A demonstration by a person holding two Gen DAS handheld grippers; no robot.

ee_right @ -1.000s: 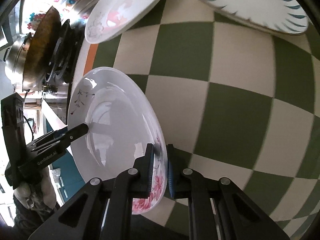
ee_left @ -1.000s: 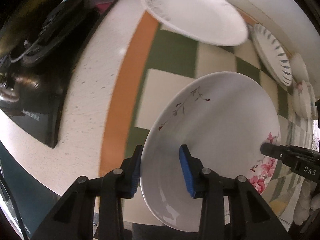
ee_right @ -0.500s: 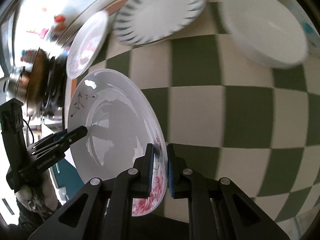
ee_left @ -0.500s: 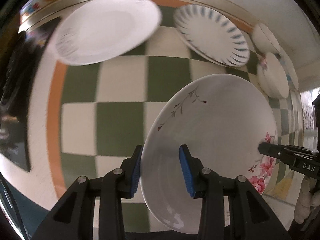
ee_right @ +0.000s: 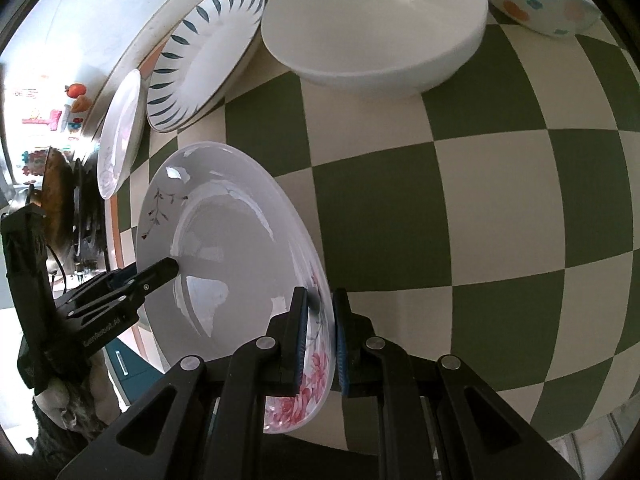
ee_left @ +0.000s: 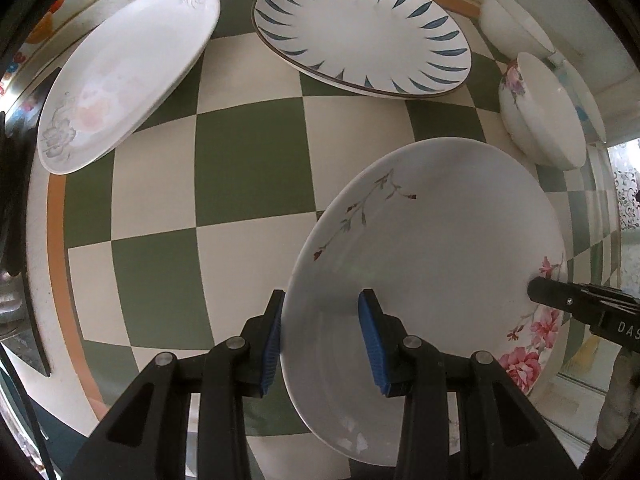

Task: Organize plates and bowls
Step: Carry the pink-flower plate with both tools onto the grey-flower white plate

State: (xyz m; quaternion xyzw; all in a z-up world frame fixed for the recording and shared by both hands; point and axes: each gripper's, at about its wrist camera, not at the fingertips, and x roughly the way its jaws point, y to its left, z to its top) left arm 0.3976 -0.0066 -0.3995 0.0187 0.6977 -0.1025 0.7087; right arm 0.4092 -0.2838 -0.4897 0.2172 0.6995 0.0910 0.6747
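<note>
So I've got the pink-flowered plate point(ee_left: 432, 248) up off the checkered mat point(ee_left: 248, 168), tilted, face up. My left gripper point(ee_left: 320, 336) clamps its near rim, the right gripper point(ee_right: 320, 332) pinches the flowered rim opposite. Beyond the plate: blue-leaf plate point(ee_left: 360, 32), pale plate point(ee_left: 124, 72), white bowl point(ee_right: 376, 28).

Both wrist views look down, sharing floral plate point(ee_left: 432, 248)
</note>
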